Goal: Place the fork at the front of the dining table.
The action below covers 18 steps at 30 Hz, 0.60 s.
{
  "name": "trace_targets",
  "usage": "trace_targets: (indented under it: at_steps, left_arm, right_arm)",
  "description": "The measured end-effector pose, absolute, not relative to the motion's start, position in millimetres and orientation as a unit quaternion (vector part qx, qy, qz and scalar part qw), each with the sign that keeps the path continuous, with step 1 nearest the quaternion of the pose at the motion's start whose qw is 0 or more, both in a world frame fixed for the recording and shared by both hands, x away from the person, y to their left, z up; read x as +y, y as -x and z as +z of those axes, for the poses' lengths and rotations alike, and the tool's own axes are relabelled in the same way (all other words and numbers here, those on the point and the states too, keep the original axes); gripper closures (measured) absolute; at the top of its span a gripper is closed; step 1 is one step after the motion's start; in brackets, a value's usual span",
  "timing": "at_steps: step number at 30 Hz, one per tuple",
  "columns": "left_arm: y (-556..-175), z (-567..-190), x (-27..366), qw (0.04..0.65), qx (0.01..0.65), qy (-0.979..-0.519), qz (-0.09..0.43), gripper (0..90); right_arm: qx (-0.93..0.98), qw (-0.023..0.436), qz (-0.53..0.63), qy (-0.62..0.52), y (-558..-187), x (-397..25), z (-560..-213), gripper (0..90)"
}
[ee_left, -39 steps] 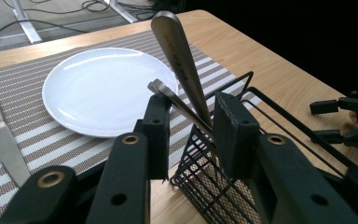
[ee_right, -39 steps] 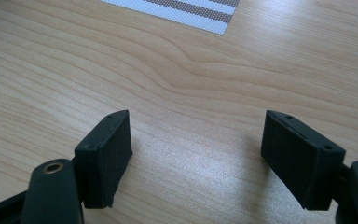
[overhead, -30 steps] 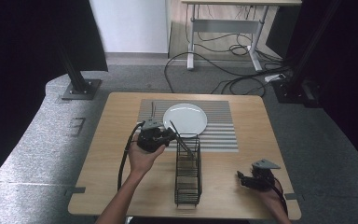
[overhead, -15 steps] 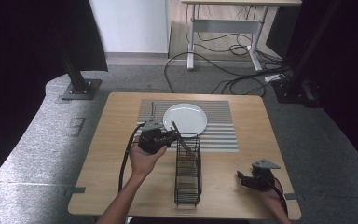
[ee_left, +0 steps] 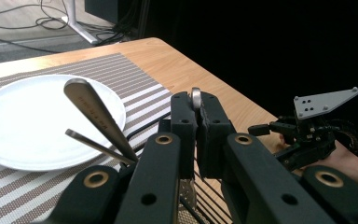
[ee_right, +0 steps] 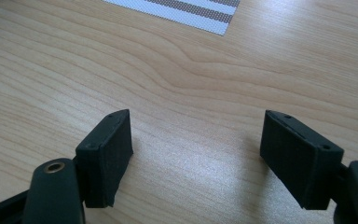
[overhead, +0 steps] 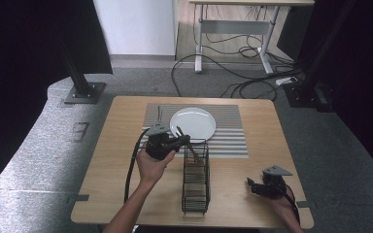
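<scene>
My left gripper (overhead: 186, 141) hovers over the far end of a black wire cutlery rack (overhead: 195, 177) in the middle of the table. Its jaws are shut on the rounded metal handle of a piece of cutlery (ee_left: 196, 97), whose lower part is hidden behind the jaws. Two more metal handles (ee_left: 92, 113) lean up out of the rack just beside it. Beyond them a white plate (overhead: 193, 122) lies on a striped placemat (overhead: 228, 138). My right gripper (overhead: 252, 186) rests low near the table's front right corner, open over bare wood (ee_right: 196, 149).
The rack runs lengthwise toward the table's front edge. The wooden table (overhead: 116, 160) has bare room left of the rack and between the rack and the right gripper. A cable (overhead: 129, 170) trails from the left gripper. The placemat's corner (ee_right: 191, 11) lies beyond the right jaws.
</scene>
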<state>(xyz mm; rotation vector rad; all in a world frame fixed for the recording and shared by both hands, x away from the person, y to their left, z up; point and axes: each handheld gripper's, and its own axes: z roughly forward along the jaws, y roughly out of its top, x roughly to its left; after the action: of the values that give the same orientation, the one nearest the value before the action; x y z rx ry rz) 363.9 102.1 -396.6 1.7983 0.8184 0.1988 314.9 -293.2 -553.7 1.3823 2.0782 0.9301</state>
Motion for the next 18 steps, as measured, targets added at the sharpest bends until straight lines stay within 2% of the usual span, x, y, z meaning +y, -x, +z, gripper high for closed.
trace_targets:
  at_steps: [8, 18]
  left_arm:
    - [-359, -382, 104, 0.566, 0.337, -0.747, 0.088, 87.2]
    - [-353, -361, 102, 0.569, 0.319, -0.751, 0.106, 87.3]
  right_arm:
    - [0.752, 0.233, 0.359, -0.501, -312, -294, -547, 26.9]
    - [0.73, 0.261, 0.439, -0.454, -297, -283, -504, 31.8]
